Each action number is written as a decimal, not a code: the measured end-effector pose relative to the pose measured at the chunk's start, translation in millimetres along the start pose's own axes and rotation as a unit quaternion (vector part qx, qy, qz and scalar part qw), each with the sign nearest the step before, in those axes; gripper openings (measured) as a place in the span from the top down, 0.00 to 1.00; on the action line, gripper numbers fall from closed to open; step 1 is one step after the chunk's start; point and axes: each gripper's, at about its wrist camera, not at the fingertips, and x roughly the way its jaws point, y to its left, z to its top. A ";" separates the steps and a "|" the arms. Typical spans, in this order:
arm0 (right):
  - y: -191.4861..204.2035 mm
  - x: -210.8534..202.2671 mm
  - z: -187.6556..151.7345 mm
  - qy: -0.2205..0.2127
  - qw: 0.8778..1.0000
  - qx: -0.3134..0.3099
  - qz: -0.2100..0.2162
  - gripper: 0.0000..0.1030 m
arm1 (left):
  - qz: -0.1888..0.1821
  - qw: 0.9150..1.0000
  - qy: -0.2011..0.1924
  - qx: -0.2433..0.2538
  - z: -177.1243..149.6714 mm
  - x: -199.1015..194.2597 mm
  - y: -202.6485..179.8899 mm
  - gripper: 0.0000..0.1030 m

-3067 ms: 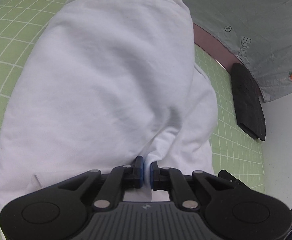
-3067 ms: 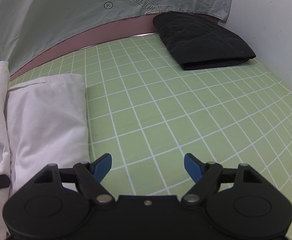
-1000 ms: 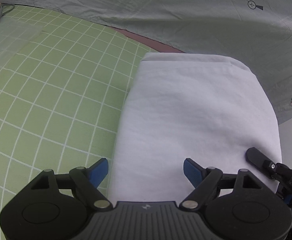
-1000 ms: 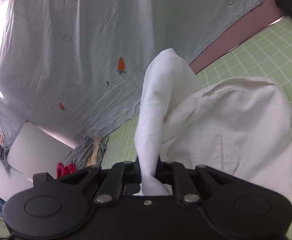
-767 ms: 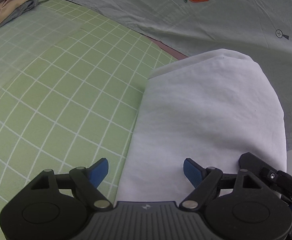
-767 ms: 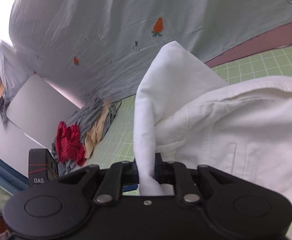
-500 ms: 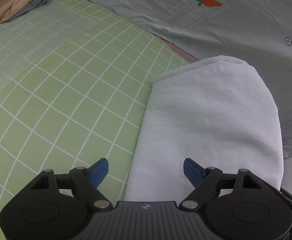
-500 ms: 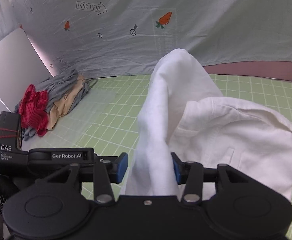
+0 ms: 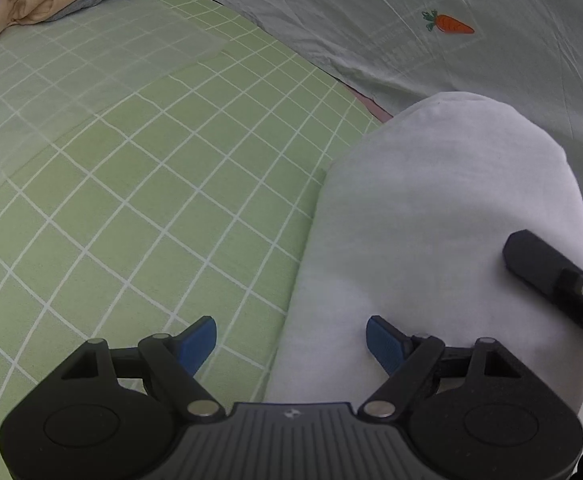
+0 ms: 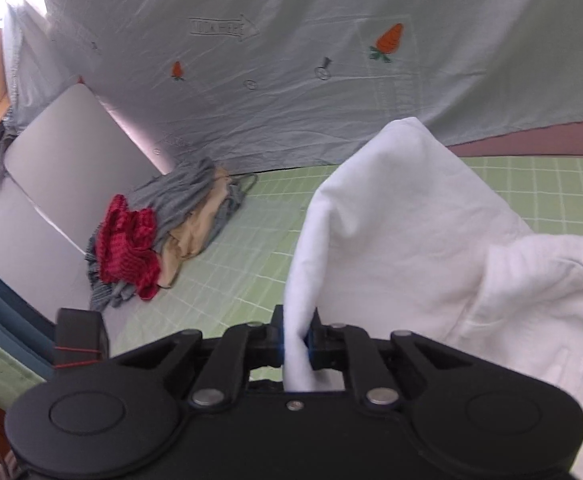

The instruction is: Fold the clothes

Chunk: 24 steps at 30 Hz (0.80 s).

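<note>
Right gripper [image 10: 296, 342] had just re-closed its jaws, pinching a raised fold of the white garment [image 10: 411, 232], the rest of it draped to the right on the green checked mat [image 10: 531, 184]. Left gripper [image 9: 290, 340] hung wide open and empty over the garment's left edge, one blue pad [image 9: 195, 340] above the mat, the other over cloth. Heap of clothes [image 10: 163, 232] lay well apart.
</note>
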 end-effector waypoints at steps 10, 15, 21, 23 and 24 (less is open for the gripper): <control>7.7 -29.7 11.9 -0.073 0.986 0.054 0.143 0.91 | -0.001 0.997 -0.053 -0.052 20.7 -28.2 26.1 0.20; -29.5 -111.9 -5.8 -0.189 0.962 0.093 0.174 0.91 | -0.022 0.999 -0.030 -0.020 19.6 -16.3 3.9 0.20; -119.8 -191.3 -96.0 -0.298 0.925 0.230 0.040 0.91 | -0.039 0.998 0.005 0.057 4.0 1.0 -32.4 0.20; -153.8 -194.3 -131.0 -0.271 0.917 0.283 -0.073 0.91 | -0.044 0.995 0.023 0.083 -2.1 9.7 -42.8 0.19; -168.7 -190.4 -145.8 -0.242 0.912 0.304 -0.129 0.91 | -0.044 0.994 0.033 0.095 -4.6 14.3 -48.1 0.19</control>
